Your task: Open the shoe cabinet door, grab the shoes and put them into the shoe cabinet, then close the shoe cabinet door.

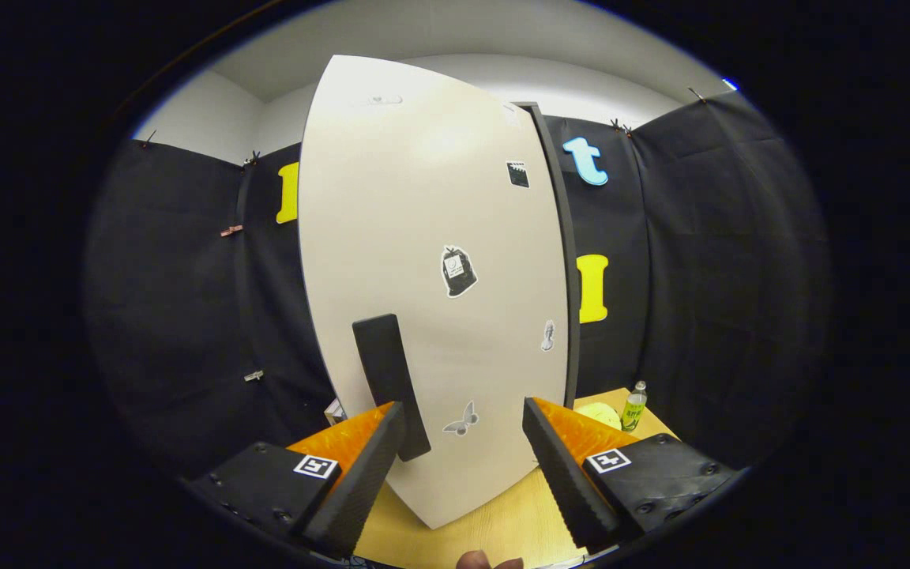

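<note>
A tall white shoe cabinet door stands close in front of me on a wooden table. It carries several small stickers and a long black handle near its lower left. My gripper is open, fingers spread wide just short of the door. The left fingertip is right beside the lower part of the handle; whether it touches is unclear. Nothing sits between the fingers. A dark edge of the cabinet runs down the door's right side.
A small clear bottle with a green label and a pale yellow round object sit on the table to the right of the cabinet. Black cloth walls surround the booth. A bit of a hand shows below the fingers.
</note>
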A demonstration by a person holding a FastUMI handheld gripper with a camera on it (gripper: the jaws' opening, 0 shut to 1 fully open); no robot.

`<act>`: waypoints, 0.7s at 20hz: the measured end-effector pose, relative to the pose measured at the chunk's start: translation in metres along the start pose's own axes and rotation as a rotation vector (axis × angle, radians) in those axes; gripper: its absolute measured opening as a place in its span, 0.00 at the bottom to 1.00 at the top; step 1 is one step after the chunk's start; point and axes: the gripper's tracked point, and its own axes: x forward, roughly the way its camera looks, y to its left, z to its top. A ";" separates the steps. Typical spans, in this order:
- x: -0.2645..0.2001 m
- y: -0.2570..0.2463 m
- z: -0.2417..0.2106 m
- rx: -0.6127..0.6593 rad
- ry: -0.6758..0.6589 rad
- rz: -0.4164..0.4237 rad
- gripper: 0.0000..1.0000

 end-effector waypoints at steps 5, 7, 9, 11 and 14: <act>0.003 0.009 0.007 -0.005 -0.015 0.012 0.98; 0.001 0.008 0.011 -0.007 -0.024 0.008 0.98; 0.001 0.004 0.015 -0.019 -0.036 -0.002 0.98; 0.000 0.002 0.017 -0.020 -0.045 -0.007 0.98; -0.001 -0.002 0.021 -0.037 -0.057 -0.019 0.98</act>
